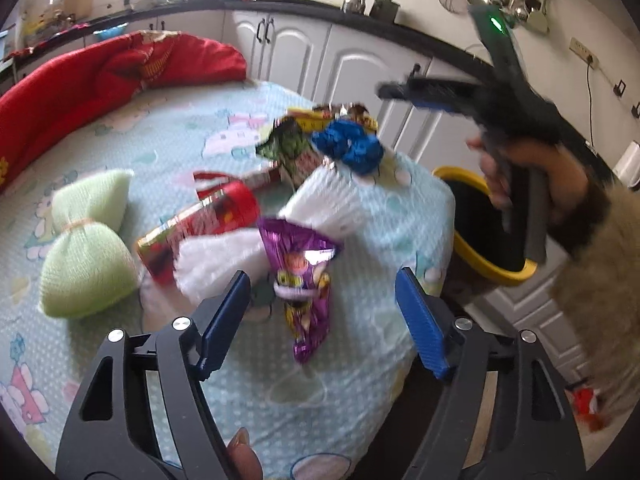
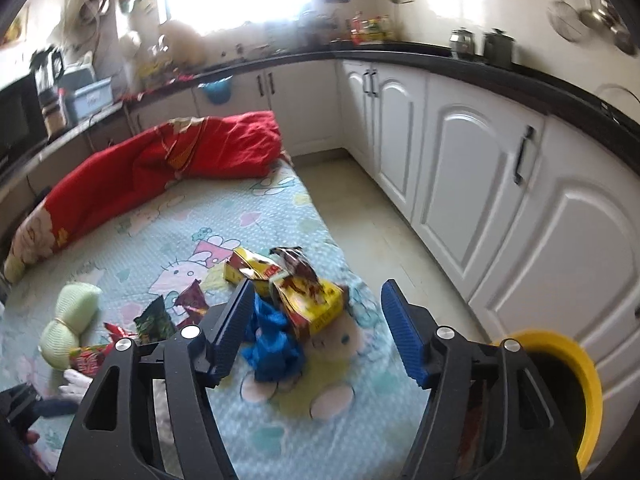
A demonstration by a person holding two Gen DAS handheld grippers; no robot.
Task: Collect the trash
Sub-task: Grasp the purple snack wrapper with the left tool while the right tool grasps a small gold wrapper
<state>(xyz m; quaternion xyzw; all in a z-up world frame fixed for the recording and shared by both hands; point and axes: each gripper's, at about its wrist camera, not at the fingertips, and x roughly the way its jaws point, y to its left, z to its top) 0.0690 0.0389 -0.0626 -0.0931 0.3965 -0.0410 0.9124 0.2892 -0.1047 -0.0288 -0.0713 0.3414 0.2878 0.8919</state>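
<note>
Trash lies on a bed with a pale blue cartoon sheet (image 1: 120,136). A purple snack wrapper (image 1: 304,276) lies just ahead of my open, empty left gripper (image 1: 322,292). Beyond it are a red wrapper (image 1: 200,232), a green wrapper (image 1: 286,142), a crumpled blue bag (image 1: 348,148) and a yellow wrapper (image 1: 316,118). My right gripper (image 2: 318,304) is open and empty, above the blue bag (image 2: 272,344) and yellow wrappers (image 2: 316,300). It also shows in the left wrist view (image 1: 424,96), raised over the bed's right edge. A yellow-rimmed bin (image 2: 576,392) stands beside the bed; it also shows in the left wrist view (image 1: 480,216).
A red quilt (image 2: 160,164) lies along the far side of the bed. A green rolled cloth (image 1: 88,240) and a white cloth (image 1: 316,208) lie among the trash. White kitchen cabinets (image 2: 480,160) run along the right, with a strip of floor (image 2: 380,232) between.
</note>
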